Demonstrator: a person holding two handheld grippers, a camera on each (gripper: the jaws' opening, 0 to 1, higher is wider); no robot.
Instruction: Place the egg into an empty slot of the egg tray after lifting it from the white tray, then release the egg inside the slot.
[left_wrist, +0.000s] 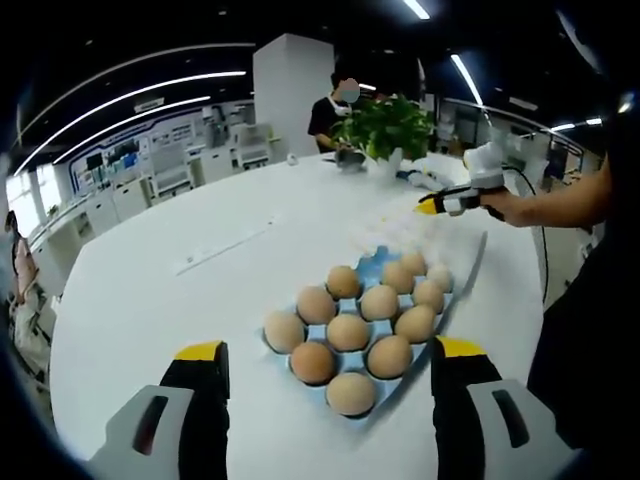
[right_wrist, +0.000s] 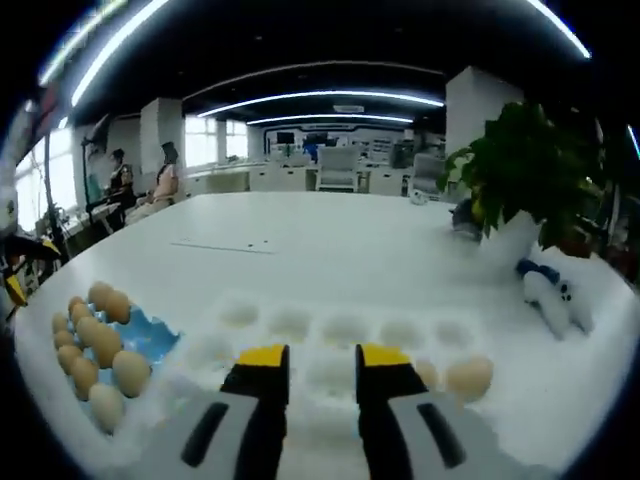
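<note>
A blue egg tray (left_wrist: 372, 262) lies just ahead of my left gripper (left_wrist: 330, 365), whose jaws stand wide open at either side of its near end. Several brown eggs (left_wrist: 348, 332) sit in its slots. Beyond it is the white tray (left_wrist: 400, 232), and a hand holds my right gripper (left_wrist: 432, 205) over that tray's far side. In the right gripper view, my right gripper (right_wrist: 322, 370) hangs over the white tray (right_wrist: 340, 330) with a narrow gap and nothing between its jaws. One egg (right_wrist: 468, 378) rests in a slot to its right. The blue egg tray (right_wrist: 150, 340) lies to the left.
A potted plant (left_wrist: 385, 125) (right_wrist: 525, 170) stands at the round white table's far side, with a person (left_wrist: 335, 105) behind it. A white and blue toy (right_wrist: 548, 290) lies near the pot. A flat sheet (left_wrist: 220, 245) lies on the table to the left.
</note>
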